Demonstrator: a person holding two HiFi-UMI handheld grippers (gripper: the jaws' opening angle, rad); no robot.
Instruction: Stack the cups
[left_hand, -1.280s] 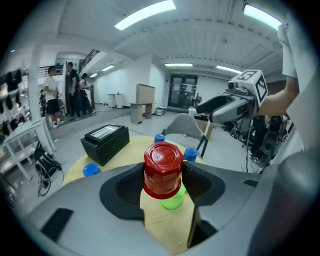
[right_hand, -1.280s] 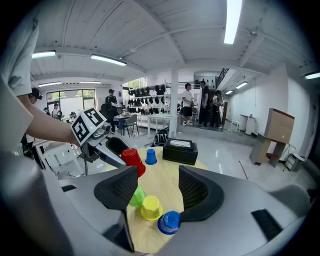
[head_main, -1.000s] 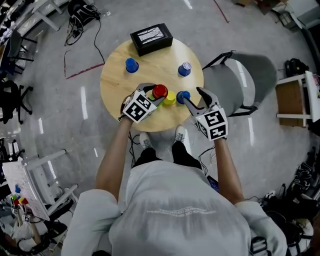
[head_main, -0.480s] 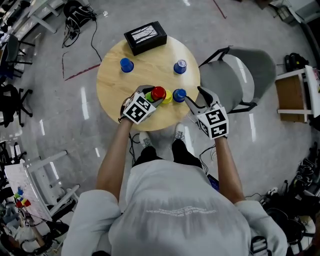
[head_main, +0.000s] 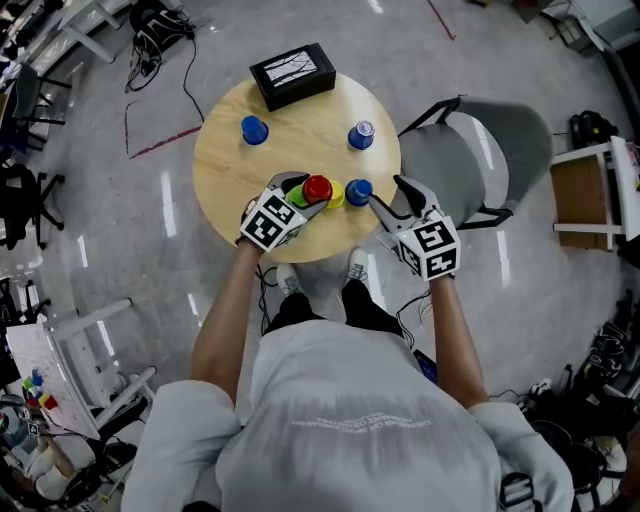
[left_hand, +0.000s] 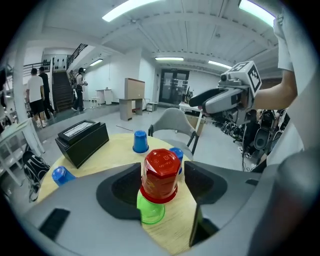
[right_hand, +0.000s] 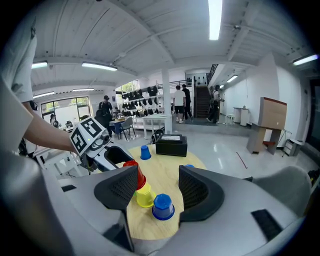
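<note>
A red cup (left_hand: 161, 172) sits upside down on a green cup (left_hand: 150, 210) on the round wooden table (head_main: 230, 170). My left gripper (left_hand: 162, 176) stands round the red cup; its jaws have just been opening and the right pad is clear of the cup. Right of this stack stand a yellow cup (right_hand: 144, 196) and a blue cup (right_hand: 163, 207). My right gripper (right_hand: 159, 187) is open, with that blue cup between its fingertips, untouched. In the head view the stack (head_main: 318, 188), the left gripper (head_main: 306, 192) and the right gripper (head_main: 386, 192) are at the table's near edge.
A black box (head_main: 292, 73) lies at the table's far edge. Two more blue cups stand apart, one at the far left (head_main: 254, 130) and one at the far right (head_main: 361, 135). A grey chair (head_main: 480, 160) stands right of the table. Cables lie on the floor at the upper left.
The whole view slid slightly between the first two frames. The left gripper's marker cube has shifted a little down and left. The cups stand where they were; the right gripper has not moved.
</note>
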